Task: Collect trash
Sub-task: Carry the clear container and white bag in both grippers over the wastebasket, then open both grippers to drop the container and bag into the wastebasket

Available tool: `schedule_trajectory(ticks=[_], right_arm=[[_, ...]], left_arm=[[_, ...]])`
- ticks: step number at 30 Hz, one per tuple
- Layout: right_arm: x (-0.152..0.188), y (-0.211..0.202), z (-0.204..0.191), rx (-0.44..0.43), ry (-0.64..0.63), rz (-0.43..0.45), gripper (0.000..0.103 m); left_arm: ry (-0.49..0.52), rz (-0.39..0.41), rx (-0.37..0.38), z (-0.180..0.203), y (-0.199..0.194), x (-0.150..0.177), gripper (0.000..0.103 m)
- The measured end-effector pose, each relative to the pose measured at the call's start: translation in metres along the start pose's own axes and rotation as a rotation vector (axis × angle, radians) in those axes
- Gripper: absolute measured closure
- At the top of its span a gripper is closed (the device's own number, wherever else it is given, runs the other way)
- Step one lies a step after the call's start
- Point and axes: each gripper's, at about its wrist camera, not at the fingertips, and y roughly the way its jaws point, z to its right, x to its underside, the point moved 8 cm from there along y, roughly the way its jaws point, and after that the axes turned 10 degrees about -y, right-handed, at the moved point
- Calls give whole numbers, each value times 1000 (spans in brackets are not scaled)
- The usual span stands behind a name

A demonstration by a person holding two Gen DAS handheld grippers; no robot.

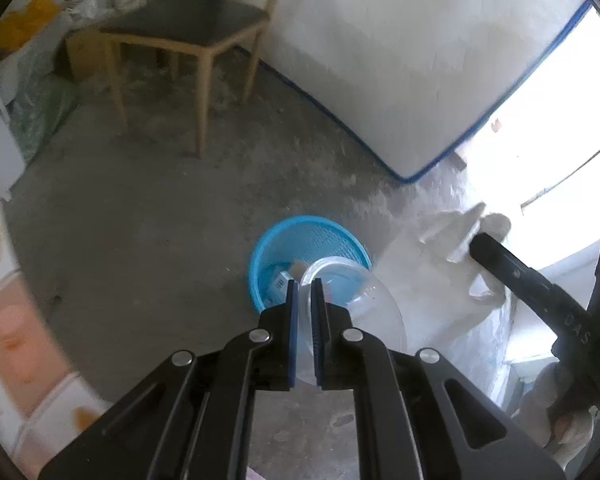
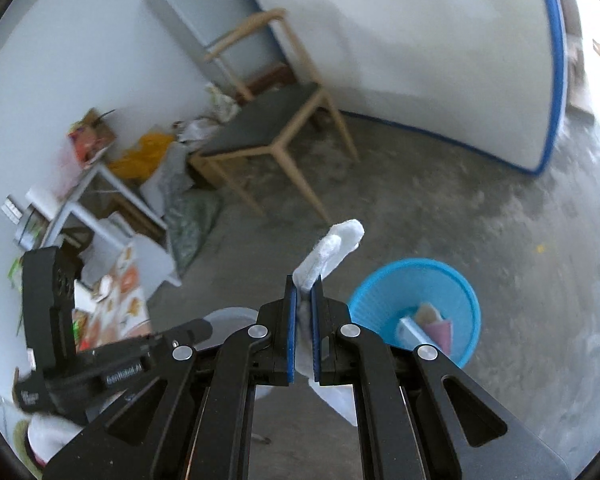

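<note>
Left wrist view: your left gripper (image 1: 305, 286) is pinching the cup (image 1: 364, 300), right gripper (image 2: 305, 285) clamps tissue (image 2: 332, 252), so get fully over the bin (image 1: 268, 252) before letting go.

A bare grey concrete floor (image 2: 480, 216), dusty and blotched with pale patches, carries everything here. A blue mesh basket (image 2: 416, 280) stands on it out in the open, with a few scraps of card or paper lying inside. A wooden chair (image 2: 268, 128) with a dark seat rests on its four legs near the white wall. A white mattress (image 1: 400, 60) edged in blue stands on its side on the floor. Bags and boxes (image 2: 180, 200) are heaped along the wall beside the chair.
</note>
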Motion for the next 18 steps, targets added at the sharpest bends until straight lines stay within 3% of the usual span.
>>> schedule_trajectory(ticks=[3, 5, 6, 7, 8, 12, 18], right_arm=[[2, 21, 27, 39, 39, -11, 98], [2, 40, 45, 73, 58, -28, 91], [6, 48, 56, 89, 69, -46, 87], [12, 65, 67, 95, 88, -83, 70], [18, 72, 74, 94, 101, -106, 55], [44, 99, 103, 146, 145, -173, 54], [61, 95, 115, 134, 190, -169, 54]], left_arm=[[16, 3, -26, 11, 32, -3, 97], [30, 0, -31, 16, 54, -6, 86], [49, -5, -40, 17, 63, -5, 57], [72, -7, -65, 18, 74, -5, 41], [69, -2, -71, 14, 77, -3, 41], [9, -24, -26, 7, 77, 1, 41], [46, 94, -2, 8, 31, -15, 41]])
